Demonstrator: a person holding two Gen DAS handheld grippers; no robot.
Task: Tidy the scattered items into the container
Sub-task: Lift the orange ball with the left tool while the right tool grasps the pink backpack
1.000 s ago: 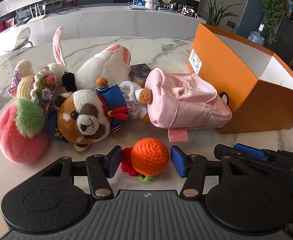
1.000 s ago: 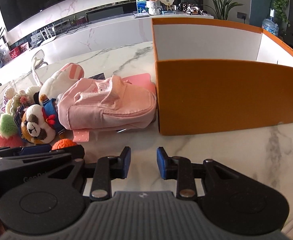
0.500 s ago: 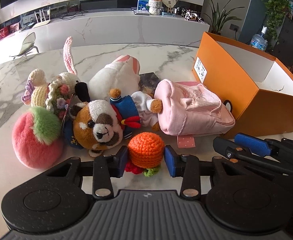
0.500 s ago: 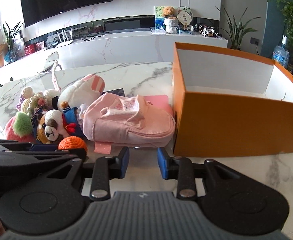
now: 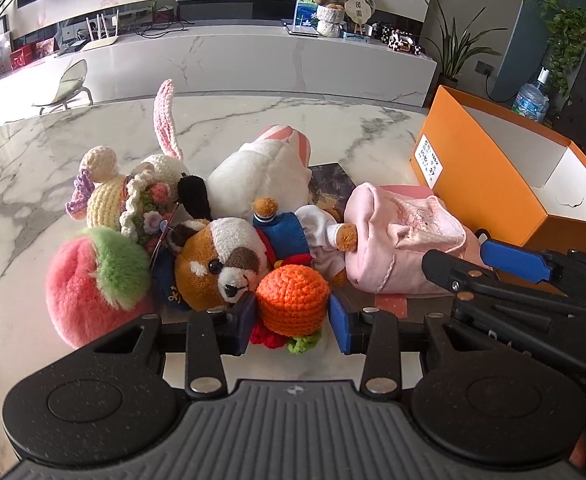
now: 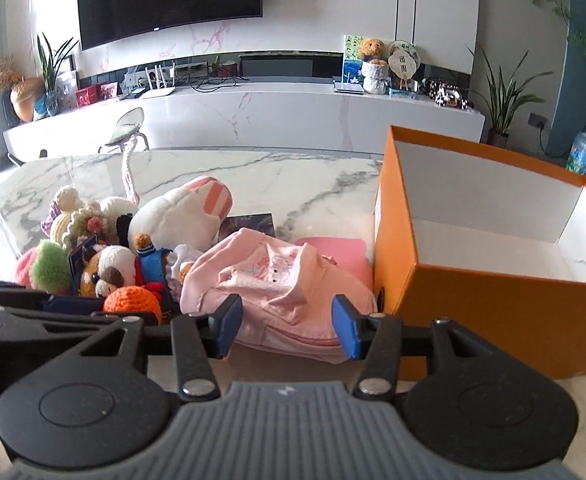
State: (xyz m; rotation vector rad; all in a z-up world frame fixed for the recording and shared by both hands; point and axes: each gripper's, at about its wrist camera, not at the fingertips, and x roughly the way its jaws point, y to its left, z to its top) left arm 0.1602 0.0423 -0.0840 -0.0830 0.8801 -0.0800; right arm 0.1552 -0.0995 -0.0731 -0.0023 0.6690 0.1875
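Left gripper [image 5: 292, 317] clenched on crocheted orange ball [image 5: 292, 298], lower centre of frame; right gripper [image 6: 287, 326] released, fingers spread either side of pink bag [image 6: 277, 280]; orange box [image 6: 493, 312] at right.

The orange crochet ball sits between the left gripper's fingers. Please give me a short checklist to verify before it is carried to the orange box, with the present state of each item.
1. Orange crochet ball sits between the left gripper pads: ok.
2. Both pads press the ball: cannot tell; the left pad touches, a thin gap may remain at the right pad.
3. Ball free of neighbours: not ok; the brown-and-white plush dog leans against it.
4. Orange box open, with room inside: ok.
5. Way to the box free: not ok; the right gripper and the pink pouch lie between.
6. Right gripper carries nothing: ok; it is open around the pouch.
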